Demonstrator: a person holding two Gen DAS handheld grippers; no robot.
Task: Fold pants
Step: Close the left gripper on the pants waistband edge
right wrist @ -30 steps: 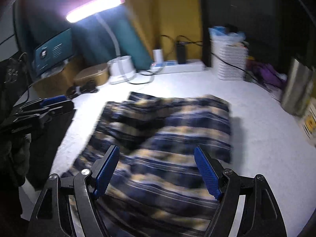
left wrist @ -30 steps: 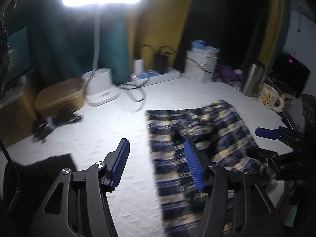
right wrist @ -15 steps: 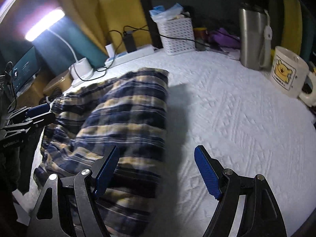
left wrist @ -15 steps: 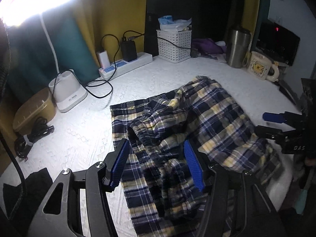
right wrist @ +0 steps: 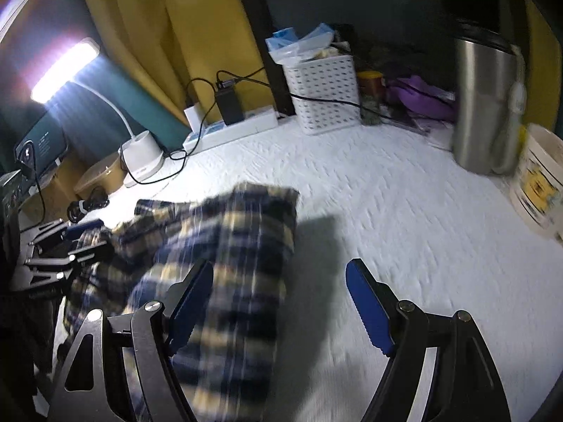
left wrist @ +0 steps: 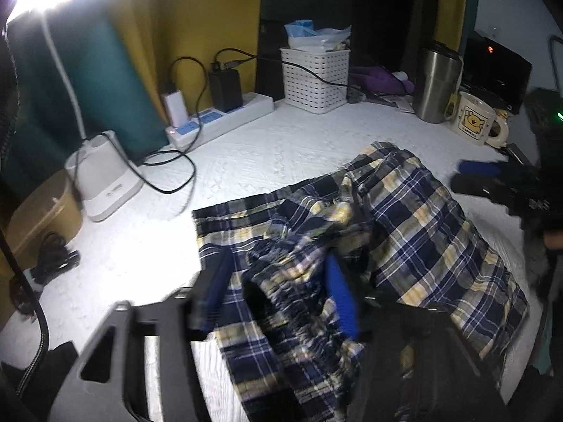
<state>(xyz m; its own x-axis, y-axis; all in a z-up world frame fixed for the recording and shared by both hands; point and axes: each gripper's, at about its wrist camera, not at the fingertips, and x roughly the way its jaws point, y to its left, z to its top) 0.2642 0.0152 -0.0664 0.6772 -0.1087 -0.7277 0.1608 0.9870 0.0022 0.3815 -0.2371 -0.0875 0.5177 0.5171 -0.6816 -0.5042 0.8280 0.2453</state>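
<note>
The plaid pants (left wrist: 404,232) lie rumpled on the white quilted surface (left wrist: 281,147), filling the lower centre and right of the left wrist view, with one flat panel reaching toward the centre left and a bunched ridge of cloth through the middle. The step in hand looks like the first grasp before a fold: the left gripper (left wrist: 278,288) sits low in the frame with its jaws closing around that bunched ridge, which stands between the blue pads, though blur keeps me from telling whether they press on it yet. The right gripper (right wrist: 278,302) is spread wide and also narrowing slightly; its left finger overlaps the cloth's edge in the lower left of the right wrist view, while its right finger is over bare surface, so it grasps nothing. The garment's long axis appears to run from the near lower edge of the left wrist view up and right toward the mug (left wrist: 478,119); which end is the waistband I cannot tell for certain. Next, I judge, the left must finish its pinch, the right must shift onto the fabric edge, and both lift together.
</note>
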